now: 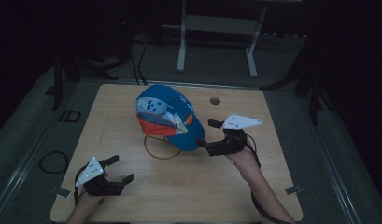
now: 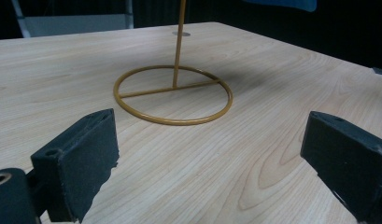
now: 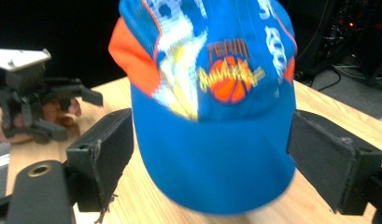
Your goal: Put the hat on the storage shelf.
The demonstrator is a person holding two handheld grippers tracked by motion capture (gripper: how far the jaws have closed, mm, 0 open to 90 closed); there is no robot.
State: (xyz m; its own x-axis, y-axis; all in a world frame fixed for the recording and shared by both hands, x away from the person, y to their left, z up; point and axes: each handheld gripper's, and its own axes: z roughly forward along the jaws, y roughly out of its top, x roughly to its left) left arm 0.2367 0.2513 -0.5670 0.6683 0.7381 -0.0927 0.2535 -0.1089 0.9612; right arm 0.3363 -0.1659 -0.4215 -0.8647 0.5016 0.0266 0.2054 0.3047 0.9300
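A blue cap (image 1: 167,116) sits on a wire stand (image 1: 158,147); the right gripper (image 1: 208,133) gapes around its brim, gripping nothing, while the left gripper (image 1: 121,169) rests wide open and empty on the tabletop (image 1: 188,186).

Left gripper (image 1: 119,169) low at seven o'clock, jaws spread wide. Right gripper (image 1: 207,133) at three o'clock, jaws apart, apparently gripping nothing.

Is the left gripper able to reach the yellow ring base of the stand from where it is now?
Probably yes. The left gripper is open, and bare table lies between its jaws and the ring base. The cap hangs higher up.
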